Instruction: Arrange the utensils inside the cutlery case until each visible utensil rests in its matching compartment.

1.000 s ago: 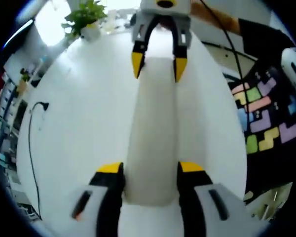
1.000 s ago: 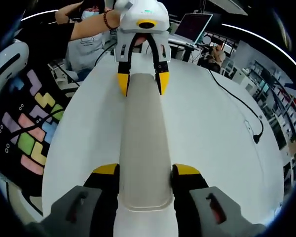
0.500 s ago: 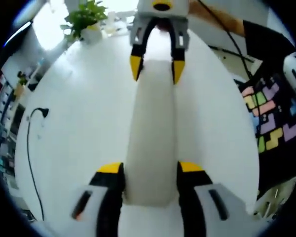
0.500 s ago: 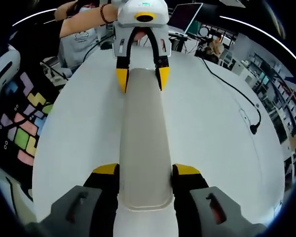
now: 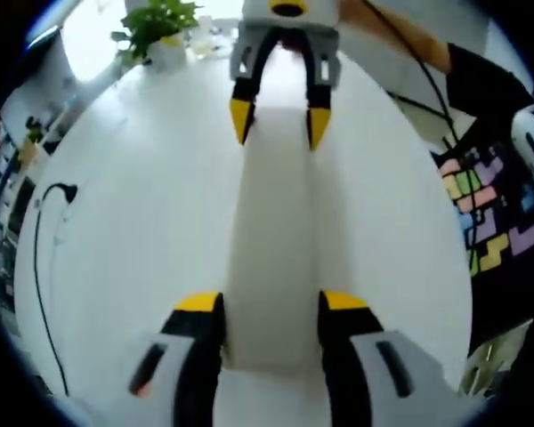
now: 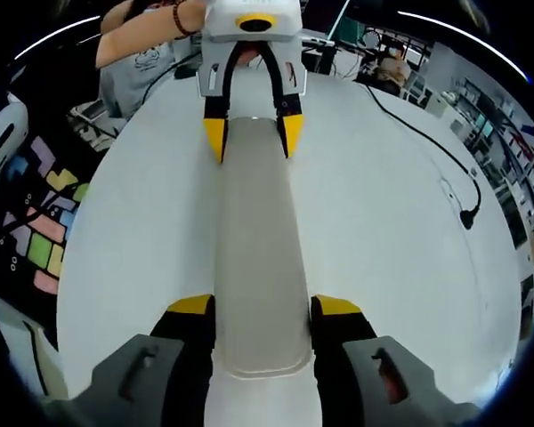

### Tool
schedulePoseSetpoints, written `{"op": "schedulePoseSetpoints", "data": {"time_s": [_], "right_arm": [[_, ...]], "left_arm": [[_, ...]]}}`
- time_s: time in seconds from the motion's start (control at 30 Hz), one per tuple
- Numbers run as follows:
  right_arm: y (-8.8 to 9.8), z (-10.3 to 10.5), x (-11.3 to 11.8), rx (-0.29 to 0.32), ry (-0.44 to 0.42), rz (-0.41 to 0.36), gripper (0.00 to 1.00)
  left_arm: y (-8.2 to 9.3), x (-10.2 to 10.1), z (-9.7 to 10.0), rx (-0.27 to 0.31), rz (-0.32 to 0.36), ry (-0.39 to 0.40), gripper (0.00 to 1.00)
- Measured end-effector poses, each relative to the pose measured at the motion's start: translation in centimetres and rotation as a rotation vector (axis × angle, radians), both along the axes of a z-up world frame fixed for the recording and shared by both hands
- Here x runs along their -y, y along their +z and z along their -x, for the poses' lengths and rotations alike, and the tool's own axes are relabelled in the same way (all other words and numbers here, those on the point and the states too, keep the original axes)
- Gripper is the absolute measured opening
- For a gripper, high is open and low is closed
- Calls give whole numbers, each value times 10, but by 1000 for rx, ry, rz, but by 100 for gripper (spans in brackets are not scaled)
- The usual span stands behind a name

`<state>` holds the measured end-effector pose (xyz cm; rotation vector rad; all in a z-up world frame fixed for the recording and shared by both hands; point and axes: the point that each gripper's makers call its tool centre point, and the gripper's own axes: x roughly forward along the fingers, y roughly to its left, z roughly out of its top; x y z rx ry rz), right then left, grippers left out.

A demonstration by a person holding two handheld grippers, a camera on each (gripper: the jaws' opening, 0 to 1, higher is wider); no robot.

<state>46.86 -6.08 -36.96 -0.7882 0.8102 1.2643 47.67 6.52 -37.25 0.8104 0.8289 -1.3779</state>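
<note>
A long, narrow, pale cutlery case (image 5: pixel 274 231) stretches between my two grippers over a white round table (image 5: pixel 133 205). My left gripper (image 5: pixel 271 304) is shut on its near end, yellow-tipped jaws pressing both long sides. At the far end in the left gripper view, my right gripper (image 5: pixel 276 120) clamps the case the same way. In the right gripper view the case (image 6: pixel 254 240) runs from my right gripper (image 6: pixel 265 307) up to the left gripper (image 6: pixel 249 133). The case's top is closed and smooth; any utensils are hidden.
A potted plant (image 5: pixel 156 27) stands at the table's far edge. A black cable (image 5: pixel 37 240) lies on the table (image 6: pixel 383 240), ending in a plug (image 6: pixel 467 218). A colourful puzzle mat (image 5: pixel 489 213) covers the floor beside it. A person's arm (image 6: pixel 147 36) holds the left gripper.
Both views now take in a little more of the table, so the cameras have shifted slightly. The case stays clamped at both ends.
</note>
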Motion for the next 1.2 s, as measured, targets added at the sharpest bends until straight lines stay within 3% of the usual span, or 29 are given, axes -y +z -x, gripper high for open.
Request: {"op": "schedulePoseSetpoints", "data": {"time_s": [0.03, 0.17, 0.23, 0.4, 0.63, 0.77, 0.8, 0.87, 0.97, 1.0, 1.07, 1.13, 1.2], "right_arm": [[-2, 1, 0, -10, -3, 9, 44], [-6, 2, 1, -43, -23, 13, 45], [-13, 1, 2, -70, -110, 8, 48], [-11, 1, 0, -59, -69, 3, 48], [-11, 0, 0, -57, -70, -7, 49], [-11, 2, 1, -52, -80, -56, 49], [-11, 1, 0, -54, -84, -66, 49], [-10, 1, 0, -57, -87, -84, 50], [-8, 5, -4, -100, -100, -150, 55], [-5, 7, -7, -118, -117, -196, 56], [-2, 4, -5, -116, -159, -216, 55], [5, 1, -6, -113, -197, -264, 58], [14, 2, -6, -102, -202, -314, 60]], "left_arm": [[-2, 0, 2, -15, 2, 5, 44], [-1, 1, 2, 14, 2, -6, 45], [-3, 1, 2, 14, -6, -11, 45], [-5, 1, 4, -14, -24, 4, 46], [-6, 1, 3, -17, 29, 4, 47], [-5, 2, 3, -18, 53, 6, 48], [-4, 4, 3, -48, 74, 46, 50], [-4, 5, 1, -43, 87, 56, 52], [-4, 3, -2, -37, 108, 65, 52], [-4, 2, -3, -41, 108, 82, 54], [-4, -3, -8, -36, 108, 127, 65], [1, -3, -7, -83, 167, 164, 71], [5, -9, -16, -60, 202, 212, 77]]}}
